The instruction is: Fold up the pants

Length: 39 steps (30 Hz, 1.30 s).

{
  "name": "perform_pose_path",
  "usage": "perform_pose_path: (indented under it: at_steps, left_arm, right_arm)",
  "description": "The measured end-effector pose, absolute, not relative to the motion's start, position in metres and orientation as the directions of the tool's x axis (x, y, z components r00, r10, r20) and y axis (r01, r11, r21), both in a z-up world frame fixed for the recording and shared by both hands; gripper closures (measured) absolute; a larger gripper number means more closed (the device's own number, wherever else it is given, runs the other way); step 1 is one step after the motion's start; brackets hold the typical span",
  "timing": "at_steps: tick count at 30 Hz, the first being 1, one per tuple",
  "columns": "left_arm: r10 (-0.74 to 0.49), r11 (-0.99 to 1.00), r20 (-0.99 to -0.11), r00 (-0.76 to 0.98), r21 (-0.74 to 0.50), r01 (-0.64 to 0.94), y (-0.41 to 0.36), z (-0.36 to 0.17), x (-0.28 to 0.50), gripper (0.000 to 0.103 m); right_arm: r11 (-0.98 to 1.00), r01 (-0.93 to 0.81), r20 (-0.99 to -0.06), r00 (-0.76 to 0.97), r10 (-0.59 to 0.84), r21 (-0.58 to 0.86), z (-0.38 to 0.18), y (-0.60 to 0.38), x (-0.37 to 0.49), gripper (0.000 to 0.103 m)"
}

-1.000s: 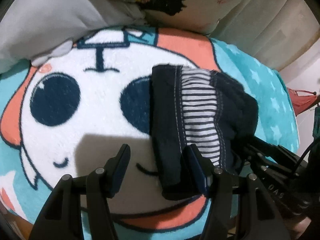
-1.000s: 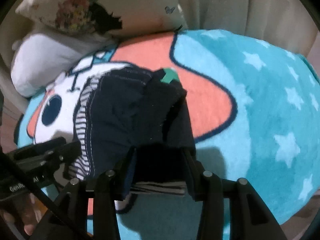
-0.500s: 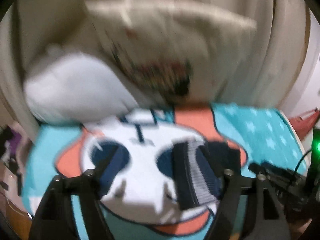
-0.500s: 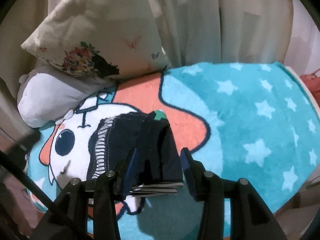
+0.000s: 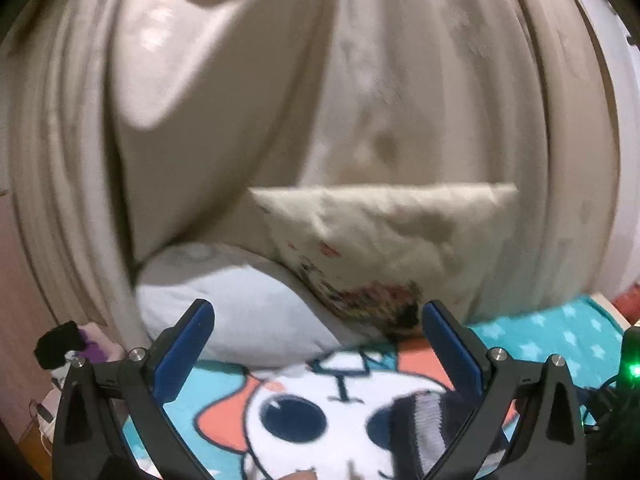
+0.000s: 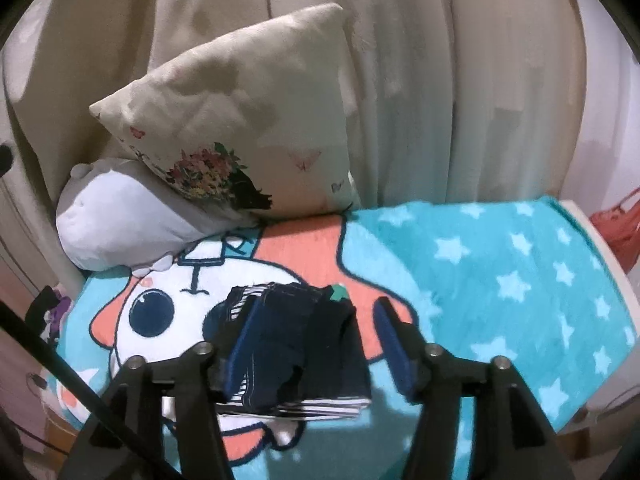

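The folded dark navy pants (image 6: 296, 344) with a striped lining lie in a compact stack on the cartoon blanket (image 6: 500, 280). My right gripper (image 6: 316, 340) is open and empty, raised above the stack, its blue pads either side of it in view. In the left wrist view the pants (image 5: 436, 424) show blurred at the lower right. My left gripper (image 5: 316, 344) is open and empty, lifted well back from the blanket (image 5: 560, 328) and tilted up toward the curtain.
A floral cream pillow (image 6: 240, 136) and a white plush pillow (image 6: 120, 224) lean against beige curtains (image 6: 460, 80) at the head of the bed. A red object (image 6: 616, 228) sits past the right bed edge. Clutter (image 5: 68, 348) lies at the left.
Both grippers have pulled up and back from the folded pants. The right gripper has let go of the pants and opened wider. The left view swung upward toward the curtain.
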<state>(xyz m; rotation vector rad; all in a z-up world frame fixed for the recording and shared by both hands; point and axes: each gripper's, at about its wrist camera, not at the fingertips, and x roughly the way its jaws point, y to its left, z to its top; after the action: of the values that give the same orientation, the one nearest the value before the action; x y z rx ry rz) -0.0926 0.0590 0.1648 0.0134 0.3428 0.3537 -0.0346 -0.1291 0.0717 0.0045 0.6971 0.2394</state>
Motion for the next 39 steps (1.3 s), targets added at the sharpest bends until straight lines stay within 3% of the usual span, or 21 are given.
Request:
perform_pose_path:
  at_steps: [3, 9, 17, 25, 39]
  left_arm:
    - [0.329, 0.943, -0.445, 0.833, 0.109, -0.314, 0.05, 0.146, -0.074, 0.0]
    - [0.334, 0.942, -0.602, 0.725, 0.251, -0.224, 0.025, 0.082, -0.053, 0.0]
    - [0.256, 0.965, -0.763, 0.593, 0.234, -0.116, 0.007, 0.028, -0.045, 0.0]
    - [0.18, 0.984, -0.831, 0.527, 0.157, -0.088, 0.005, 0.007, -0.041, 0.0]
    - [0.115, 0.993, -0.868, 0.484, 0.088, -0.077, 0.003, -0.002, -0.038, 0.0]
  right_arm:
    - [0.971, -0.224, -0.66, 0.717, 0.223, 0.085, 0.064, -0.127, -0.033, 0.037]
    - [0.979, -0.179, -0.736, 0.649, 0.193, 0.099, 0.036, -0.138, -0.025, 0.037]
    - [0.984, -0.145, -0.814, 0.556, 0.167, 0.102, 0.004, -0.149, -0.02, 0.037]
    - [0.988, -0.137, -0.852, 0.505, 0.137, 0.077, -0.012, -0.153, -0.019, 0.037]
    - [0.987, -0.148, -0.864, 0.488, 0.121, 0.055, -0.016, -0.156, -0.021, 0.035]
